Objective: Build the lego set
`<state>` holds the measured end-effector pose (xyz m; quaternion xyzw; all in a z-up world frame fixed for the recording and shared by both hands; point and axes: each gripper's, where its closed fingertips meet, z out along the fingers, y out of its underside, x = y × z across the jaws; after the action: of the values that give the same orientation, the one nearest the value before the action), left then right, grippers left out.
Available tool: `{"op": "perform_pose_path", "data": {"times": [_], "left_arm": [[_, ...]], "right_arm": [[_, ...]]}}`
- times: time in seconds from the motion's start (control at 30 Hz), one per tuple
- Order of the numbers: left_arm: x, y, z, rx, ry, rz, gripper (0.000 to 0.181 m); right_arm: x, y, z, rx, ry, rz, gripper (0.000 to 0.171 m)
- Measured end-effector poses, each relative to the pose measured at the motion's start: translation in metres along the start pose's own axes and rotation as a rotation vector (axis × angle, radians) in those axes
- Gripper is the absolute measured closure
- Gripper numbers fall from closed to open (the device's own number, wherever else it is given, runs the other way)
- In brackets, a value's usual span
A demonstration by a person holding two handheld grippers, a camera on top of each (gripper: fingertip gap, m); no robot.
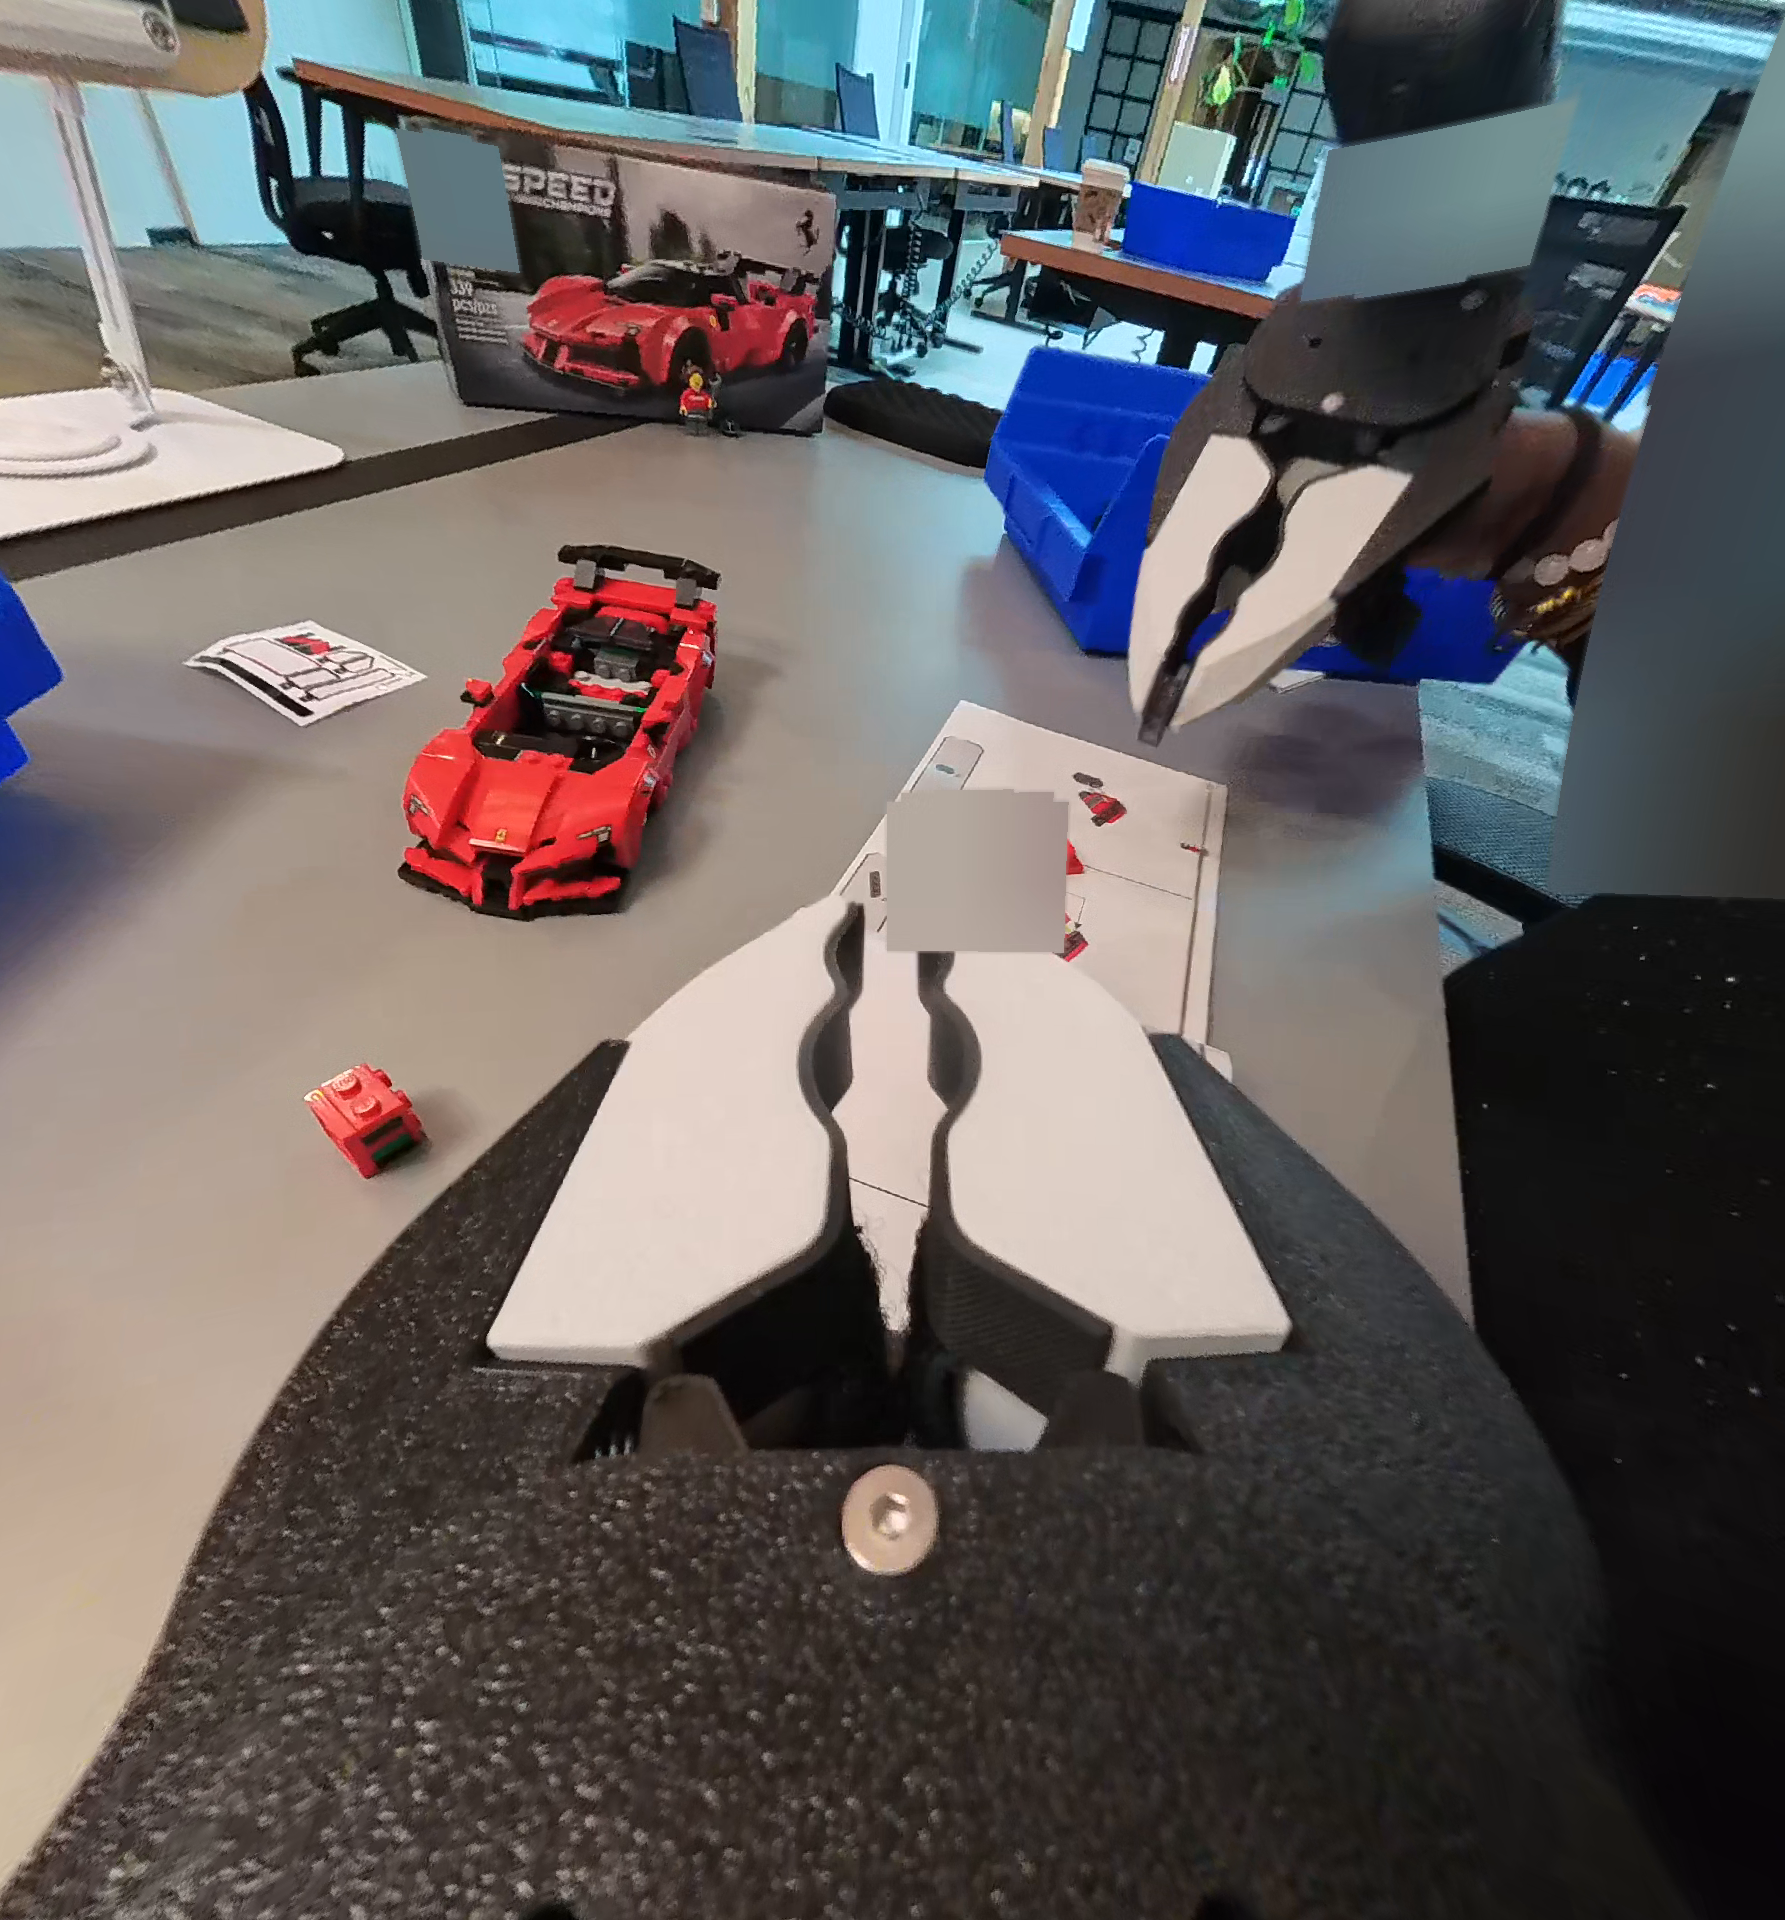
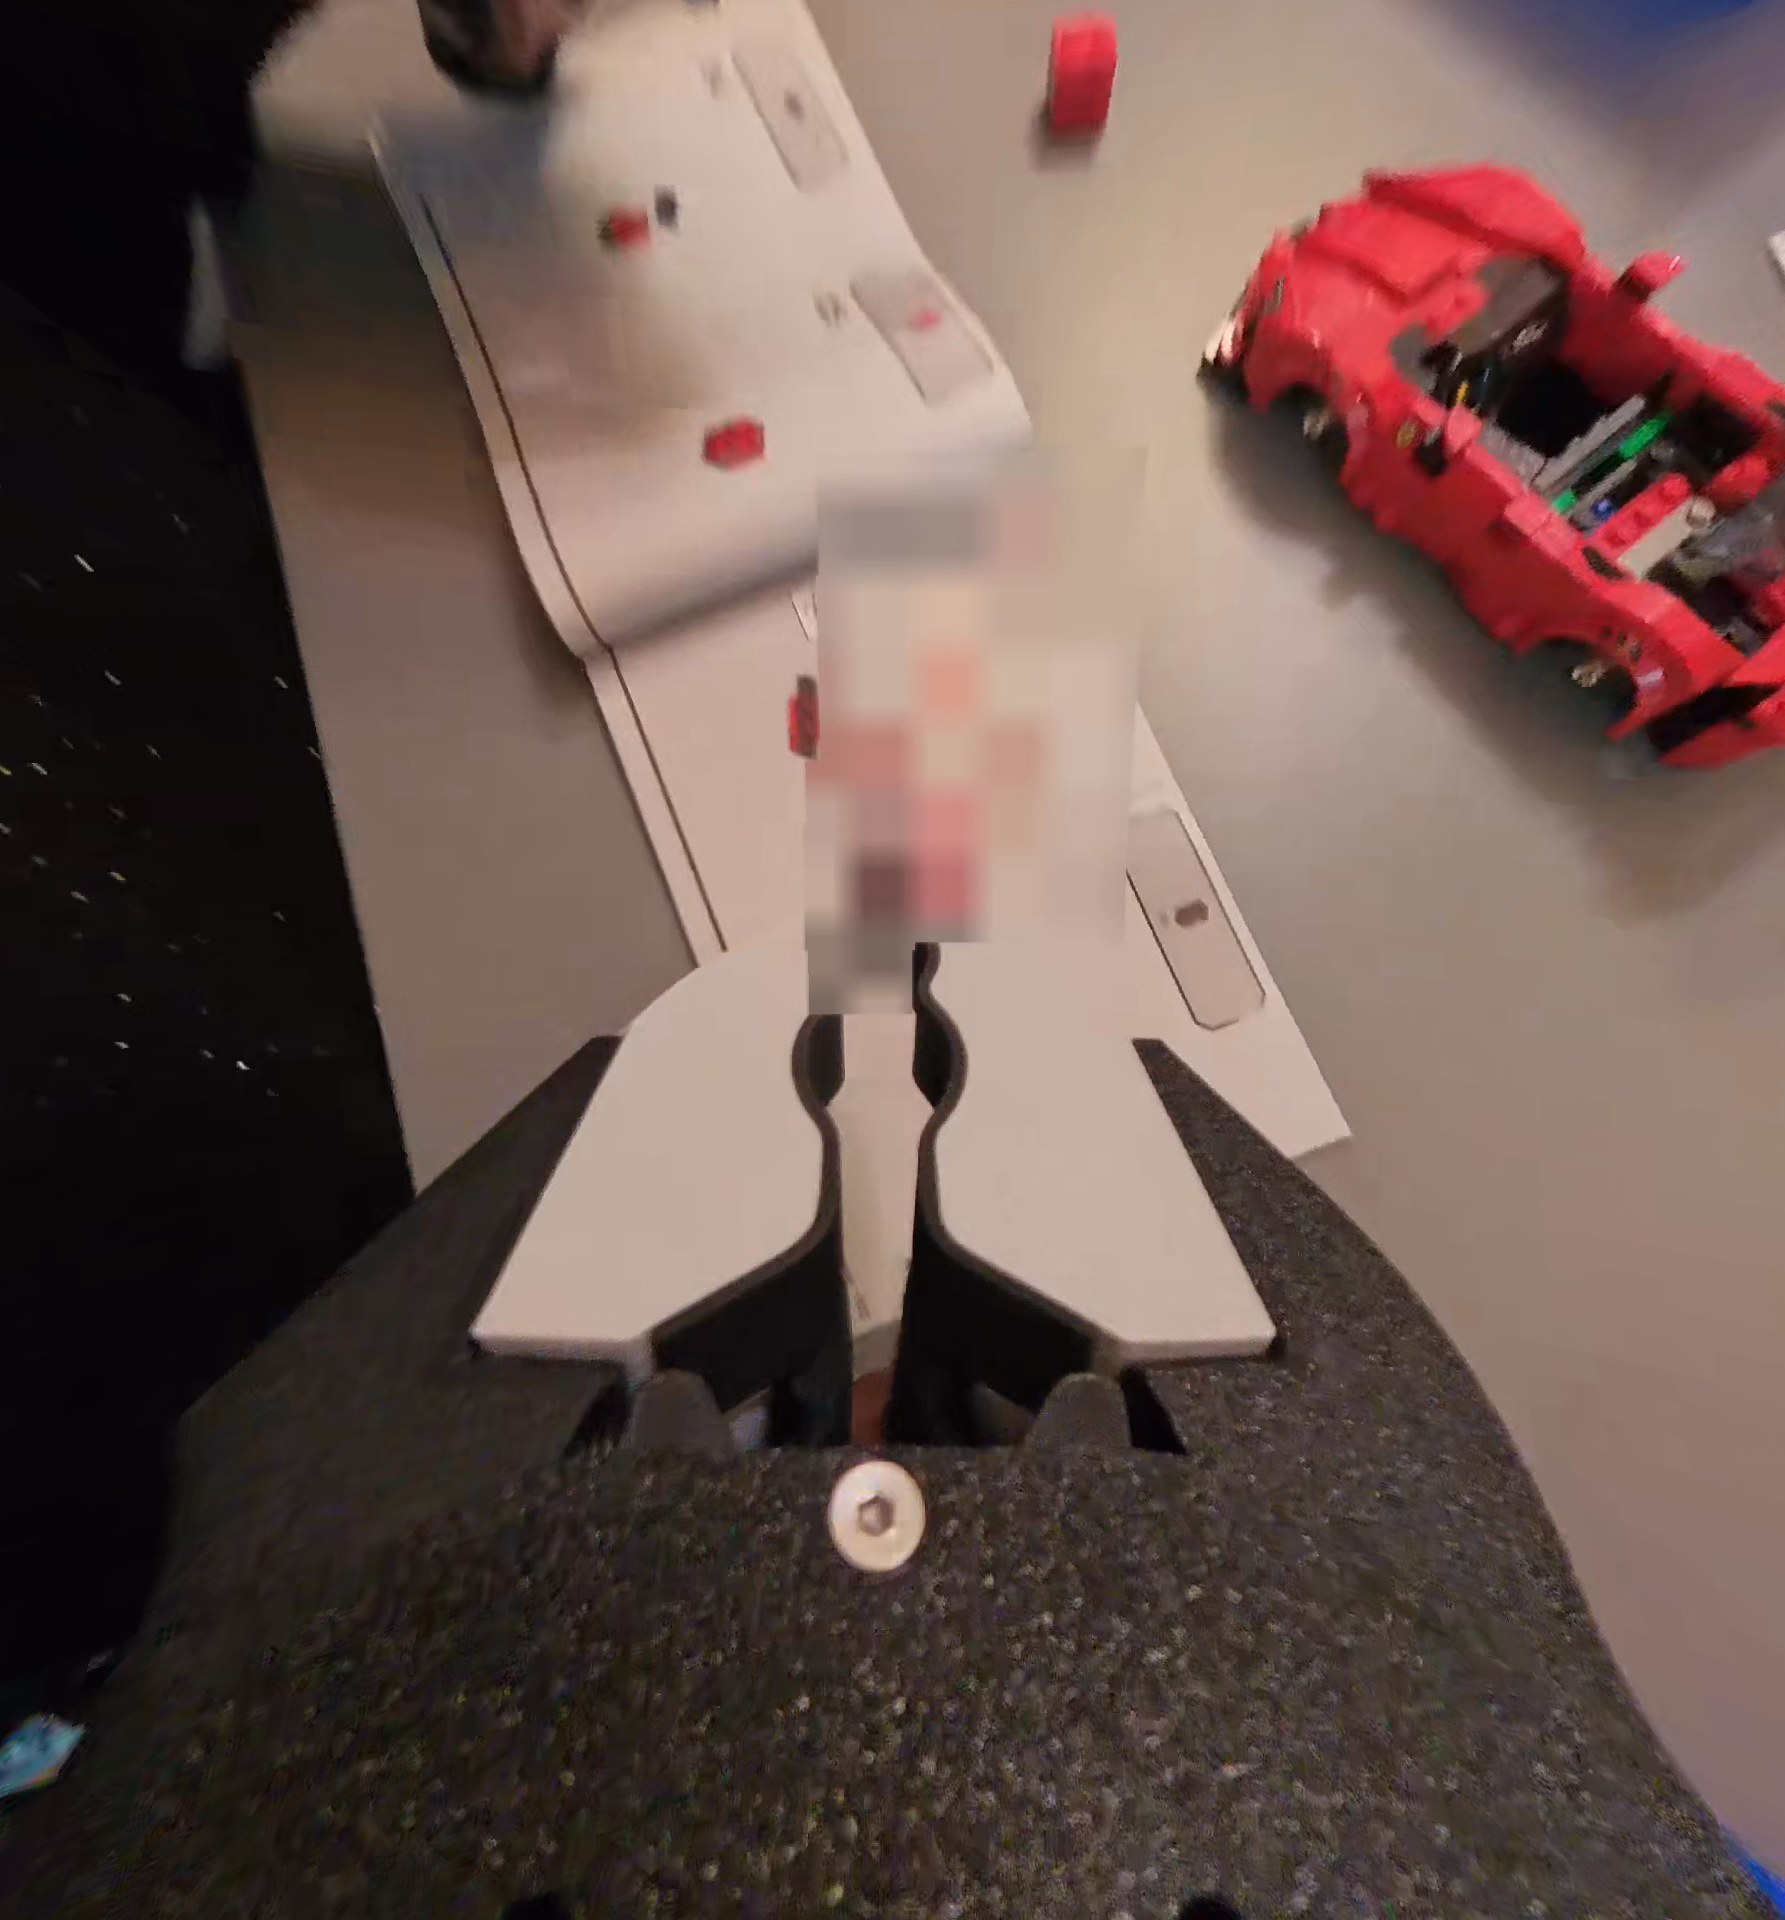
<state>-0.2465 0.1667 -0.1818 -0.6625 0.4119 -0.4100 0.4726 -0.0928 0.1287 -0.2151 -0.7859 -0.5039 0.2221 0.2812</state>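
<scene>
We are between pickups here, both tools over the instruction booklet (image 1: 1148, 862) at the near right of the grey table (image 1: 192, 1299), so this reads as a look at the page before the next piece goes on. Our left gripper (image 1: 893, 940) hovers low above the booklet's near edge, fingers drawn close with only a narrow slot between them and nothing in it. Our right gripper (image 1: 1174, 696) hangs tip-down over the booklet's far corner; the tips look nearly together, but whether a small dark bit sits between them we cannot tell. From its own camera the right gripper (image 2: 872, 987) shows the same narrow slot, partly masked and blurred. The red car (image 1: 555, 738) sits mid-table, well apart from both tools, roofless, its cockpit and engine bay open. A small red sub-assembly (image 1: 366, 1120) lies loose just left of our left gripper, tipped on its side. The next move, we judge, is a wider opening, a grip across that small block's flat sides, then turning it so its studs line up with the car.
</scene>
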Motion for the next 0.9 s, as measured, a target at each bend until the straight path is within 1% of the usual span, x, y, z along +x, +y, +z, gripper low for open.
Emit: {"op": "perform_pose_path", "data": {"times": [0.1,0.17,0.27,0.37,0.4,0.5,0.6,0.67,0.73,0.9], "left_arm": [[-0.002,0.006,0.003,-0.016,0.013,-0.022,0.172],[-0.003,0.009,0.004,-0.018,0.019,-0.033,0.172],[-0.003,0.007,0.003,-0.011,0.025,-0.046,0.172],[-0.005,0.007,0.002,-0.004,0.028,-0.061,0.172],[-0.005,0.007,0.002,-0.003,0.03,-0.065,0.172],[-0.005,0.008,0.002,-0.004,0.03,-0.069,0.172],[-0.005,0.008,0.003,-0.012,0.031,-0.072,0.172],[-0.005,0.008,0.003,-0.013,0.031,-0.074,0.172],[-0.005,0.008,0.003,-0.014,0.03,-0.075,0.172],[-0.006,0.01,0.004,-0.017,0.031,-0.083,0.172]], "right_arm": [[0.006,0.01,0.005,-0.099,0.028,-0.038,0.163],[0.007,0.014,0.008,-0.124,0.025,-0.049,0.163],[0.001,0.006,0.011,-0.036,-0.056,0.011,0.163],[0.001,-0.009,0.008,0.143,-0.147,0.158,0.163],[0.001,-0.012,0.006,0.178,-0.175,0.194,0.163],[0.004,-0.009,0.006,0.198,-0.165,0.216,0.163],[0.001,-0.009,0.005,0.223,-0.215,0.266,0.163],[0.003,-0.004,0.006,0.199,-0.205,0.278,0.163],[0.007,0.008,0.011,0.113,-0.146,0.244,0.163],[-0.001,0.021,0.021,-0.04,-0.116,0.158,0.163]]}}
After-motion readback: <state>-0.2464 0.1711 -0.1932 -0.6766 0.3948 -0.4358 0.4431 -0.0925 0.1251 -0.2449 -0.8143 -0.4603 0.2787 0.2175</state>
